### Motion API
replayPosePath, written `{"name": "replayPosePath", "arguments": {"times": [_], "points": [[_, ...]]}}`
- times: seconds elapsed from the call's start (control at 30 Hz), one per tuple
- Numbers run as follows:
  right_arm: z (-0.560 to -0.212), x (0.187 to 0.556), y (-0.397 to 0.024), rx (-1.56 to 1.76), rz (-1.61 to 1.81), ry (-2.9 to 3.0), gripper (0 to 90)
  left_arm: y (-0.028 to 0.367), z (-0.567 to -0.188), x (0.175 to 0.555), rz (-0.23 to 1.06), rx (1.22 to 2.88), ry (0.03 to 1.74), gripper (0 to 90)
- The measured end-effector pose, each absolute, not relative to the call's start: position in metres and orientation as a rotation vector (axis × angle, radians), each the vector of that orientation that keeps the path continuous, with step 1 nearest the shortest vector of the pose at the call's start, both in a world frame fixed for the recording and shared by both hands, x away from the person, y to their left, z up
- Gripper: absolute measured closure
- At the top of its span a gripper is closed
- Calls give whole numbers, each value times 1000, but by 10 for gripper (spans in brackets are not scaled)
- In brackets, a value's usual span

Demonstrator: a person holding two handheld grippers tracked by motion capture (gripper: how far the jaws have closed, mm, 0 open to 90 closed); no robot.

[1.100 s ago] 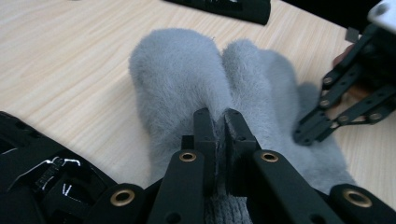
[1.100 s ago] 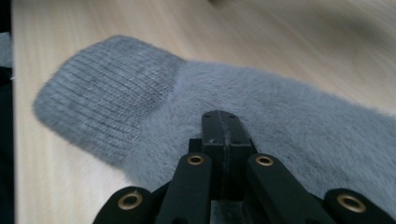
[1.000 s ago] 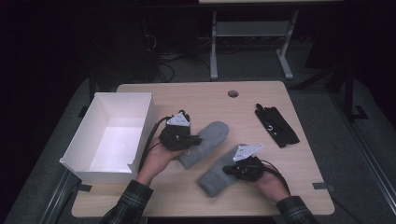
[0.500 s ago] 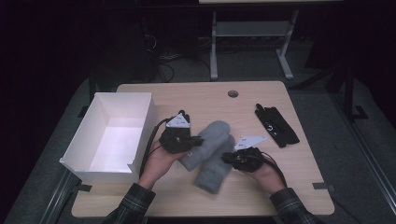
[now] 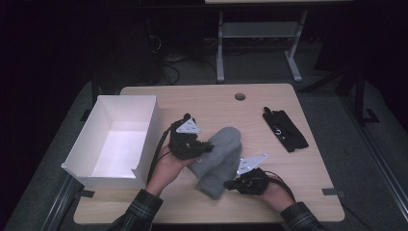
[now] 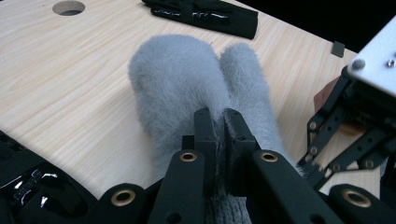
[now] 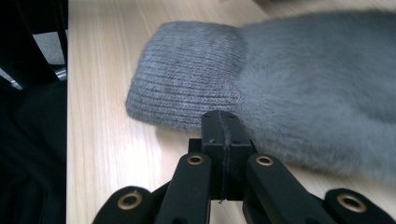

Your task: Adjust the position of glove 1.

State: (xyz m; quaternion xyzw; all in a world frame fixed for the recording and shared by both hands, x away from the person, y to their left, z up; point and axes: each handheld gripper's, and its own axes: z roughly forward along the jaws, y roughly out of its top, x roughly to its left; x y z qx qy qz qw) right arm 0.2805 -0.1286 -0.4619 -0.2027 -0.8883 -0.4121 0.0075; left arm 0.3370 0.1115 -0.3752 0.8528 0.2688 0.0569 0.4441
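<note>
Resting empty and clenched at the mitten's [image 5: 219,159] cuff, the right gripper [image 5: 240,184] has just let go; beyond, the left gripper [image 5: 204,147] grips the fluffy edge mid-bench, so only it can carry the mitten toward the box [image 5: 118,139]

grey mitten [image 7: 299,88] blurred and cut off at right edge

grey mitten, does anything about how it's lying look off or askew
The grey mitten lies slantwise mid-table. The left hand-held gripper pinches its fuzzy edge, while the right hand-held gripper is shut just beside the ribbed cuff. No damage visible.
</note>
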Motion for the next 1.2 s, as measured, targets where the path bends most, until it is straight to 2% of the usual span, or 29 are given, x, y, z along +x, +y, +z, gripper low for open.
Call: {"name": "replayPosePath", "arguments": {"times": [0.37, 0.5, 0.67, 0.87, 1.07, 1.2], "points": [[-463, 283, -87, -574, -1348, -2820, 900, 121, -373, 335, 166, 2109, 685, 860], [-453, 283, -112, -641, -1388, -2807, 834, 126, -374, 330, 165, 2106, 671, 860], [-449, 295, -170, -876, -1423, -2828, 757, 126, -376, 322, 164, 2118, 646, 861], [-455, 306, -218, -1099, -1392, -2842, 729, 119, -386, 320, 158, 2133, 587, 861], [-458, 310, -230, -1169, -1376, -2836, 706, 111, -402, 322, 148, 2192, 581, 860], [-462, 311, -226, -1174, -1321, -2859, 630, 106, -416, 323, 111, 2253, 593, 852]]}}
